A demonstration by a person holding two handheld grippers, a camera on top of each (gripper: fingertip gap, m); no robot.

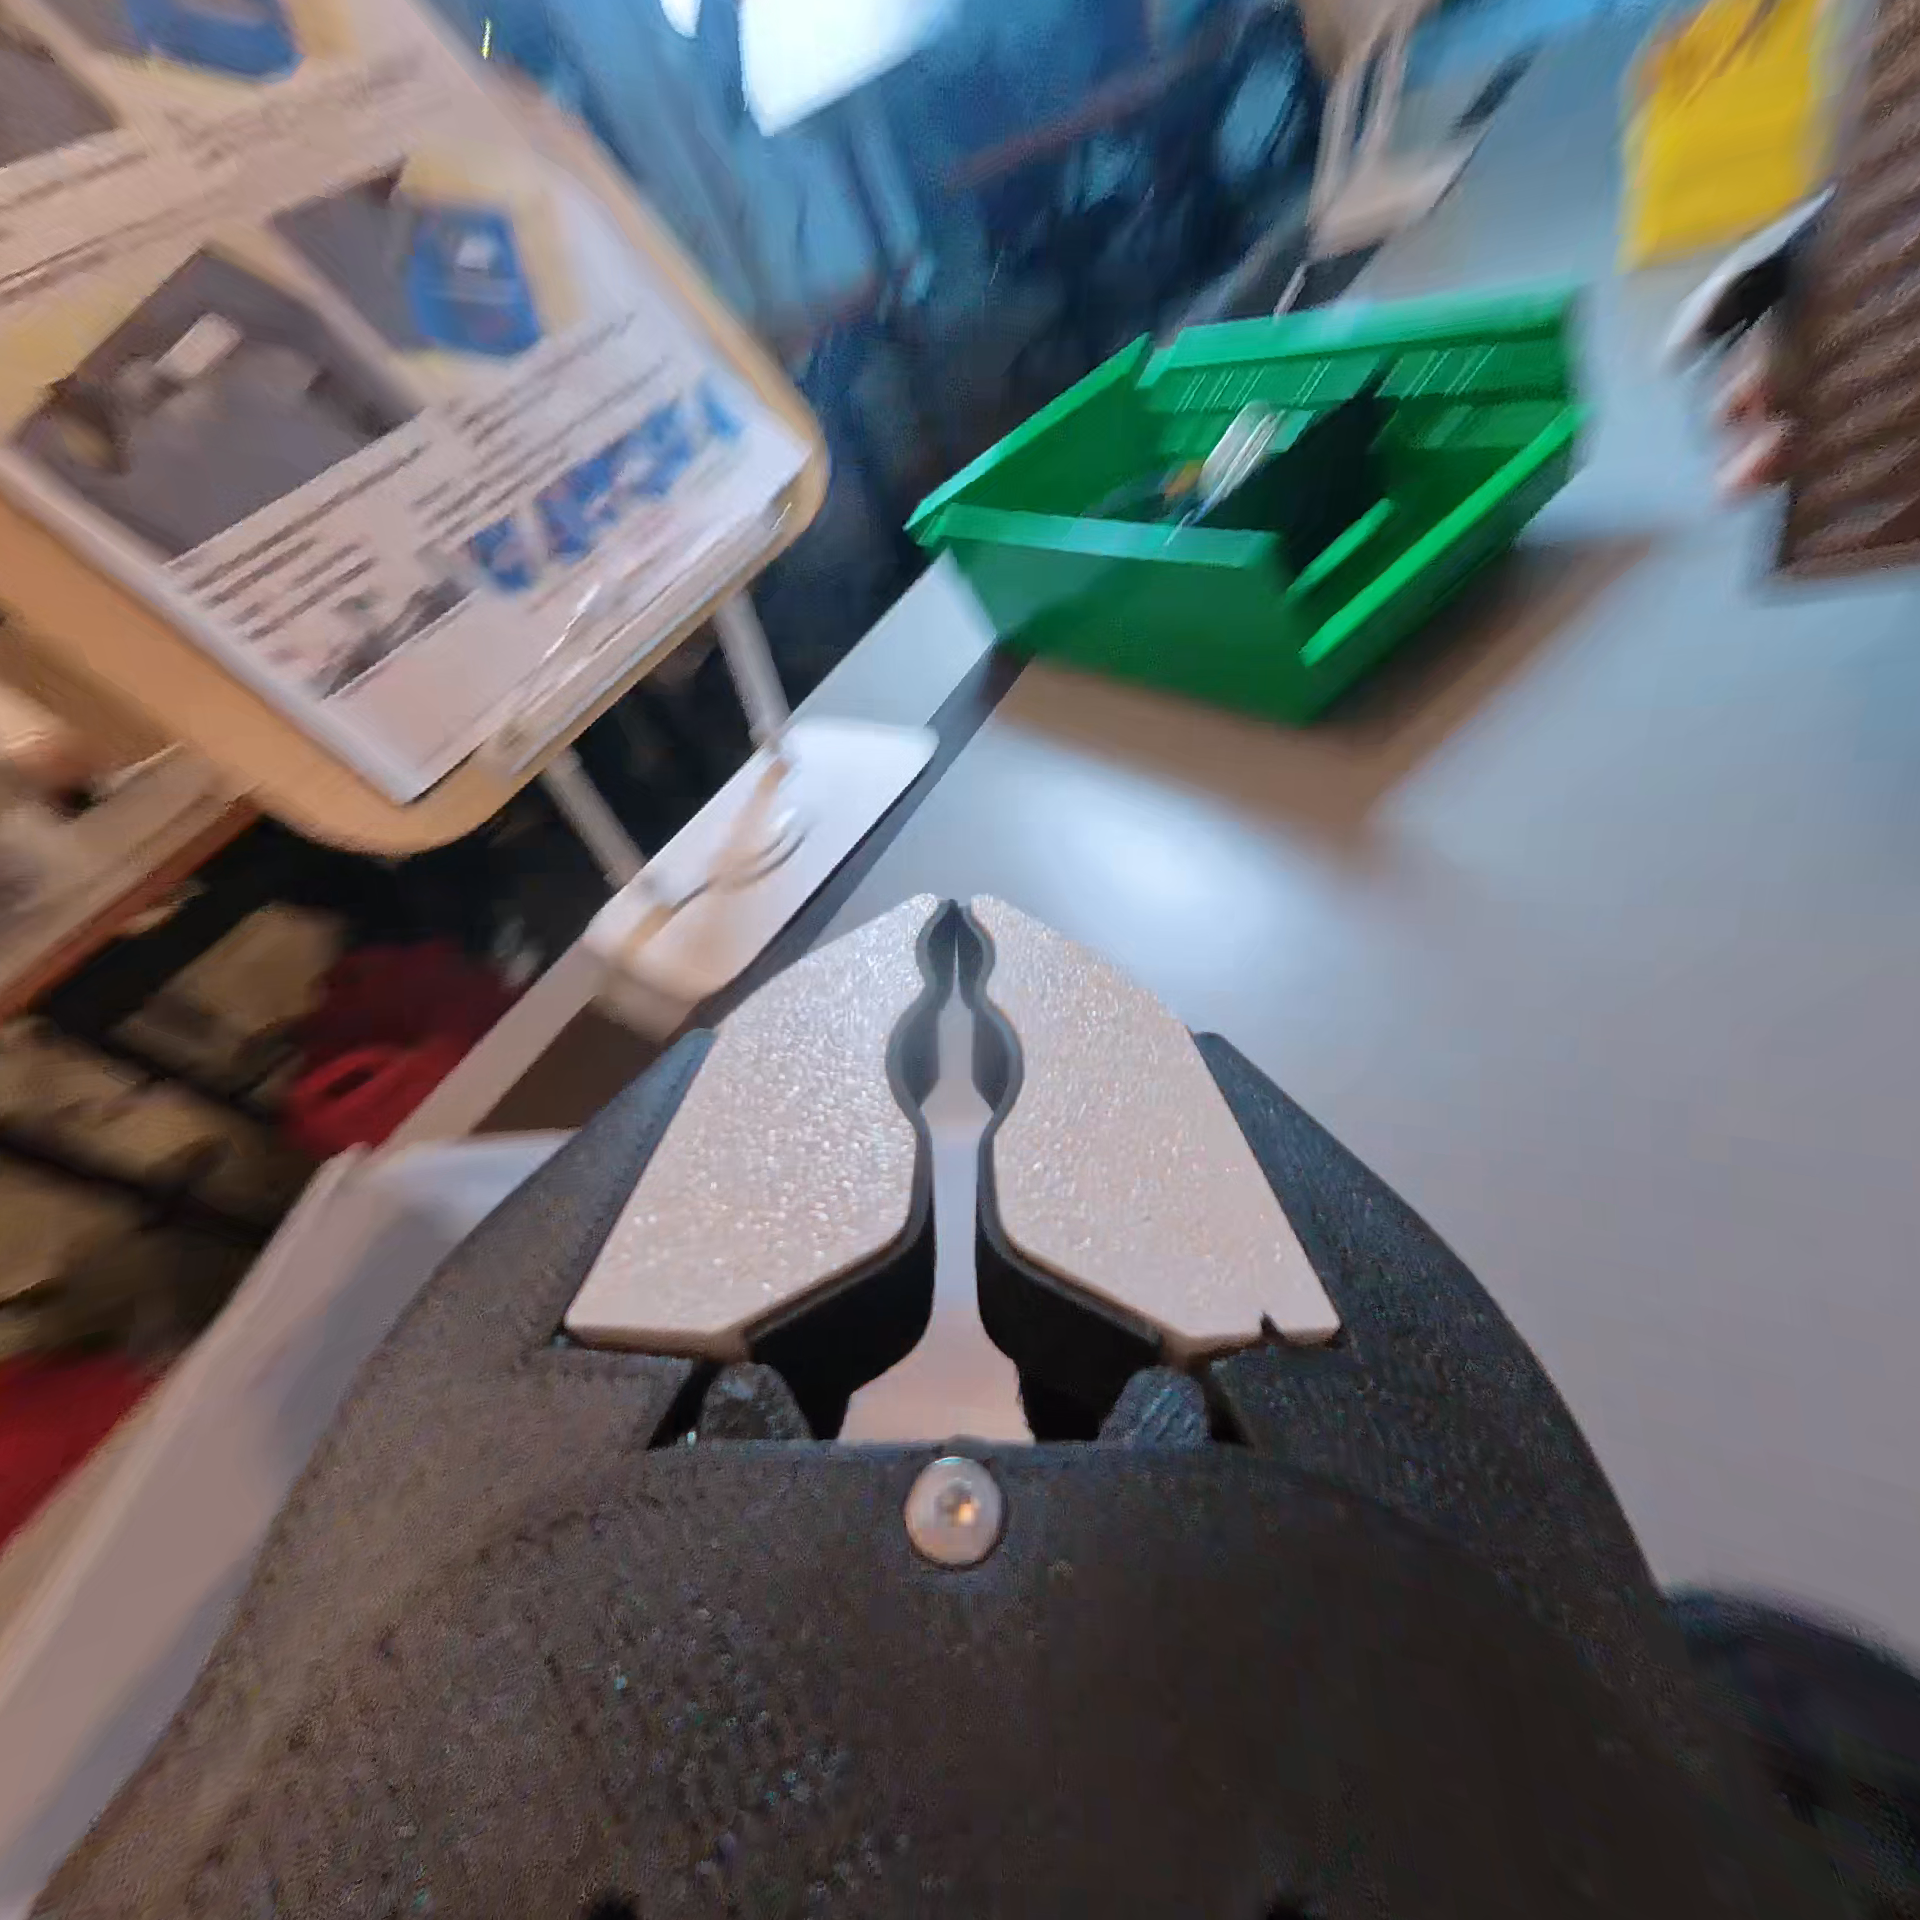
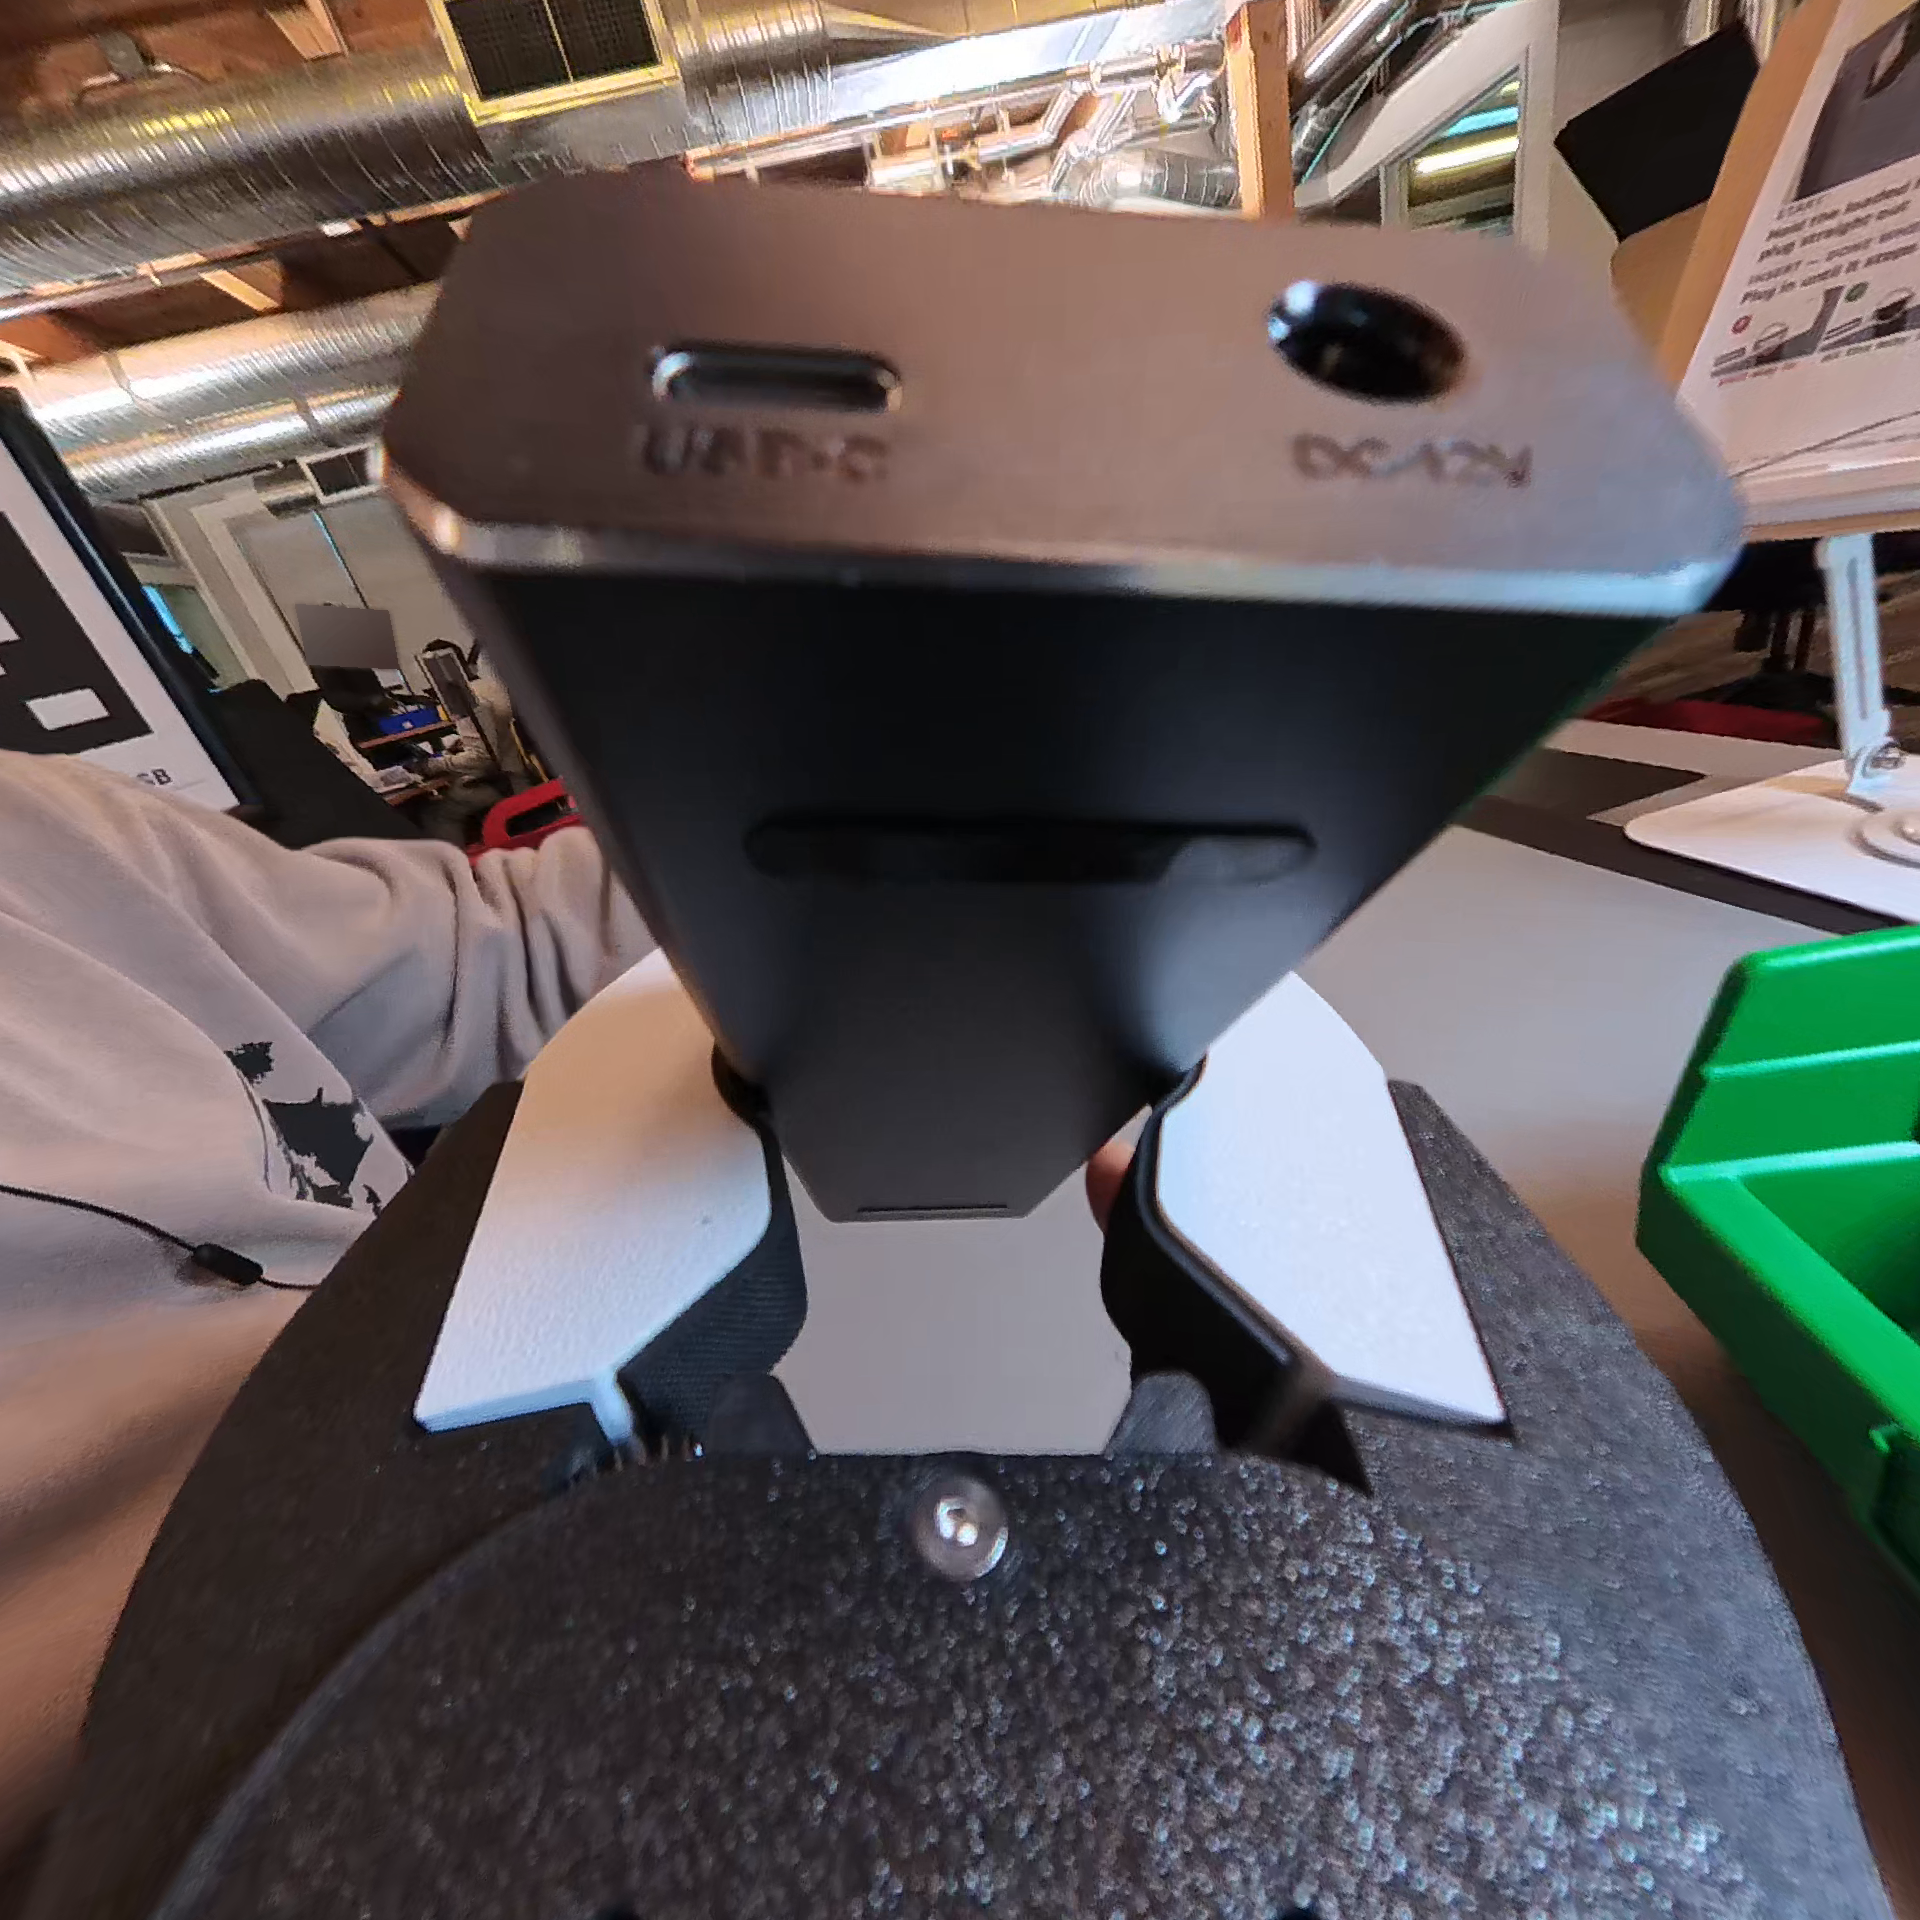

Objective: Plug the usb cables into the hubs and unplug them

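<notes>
A pale grey bench [image 1: 1507, 987] with a dark strip along its far edge carries the scene, under a workshop ceiling of silver ducts [image 2: 260, 156] and wooden beams. Nearest in the left wrist view, the left gripper [image 1: 958, 920], black-bodied with white textured finger plates, has its fingertips pressed together with nothing between them, hovering over bare bench. Beyond it, well apart, sits a green plastic bin [image 1: 1195, 613] holding blurred dark items that cannot be made out. To its left a white-based stand [image 1: 779, 821] carries a tilted printed instruction sheet [image 1: 395, 416]. In the right wrist view, the right gripper [image 2: 940, 1122] is clamped on the lower end of a dark grey metal USB hub [image 2: 1039, 727], which stands upright and tilted towards the camera, lifted clear of the bench. Its silver end face shows an oval port [image 2: 774, 376] and a round socket [image 2: 1363, 343]. A person's light grey sleeve [image 2: 208, 987] lies to the left, and a corner of the green bin shows at the right edge, with the sheet stand farther back.
</notes>
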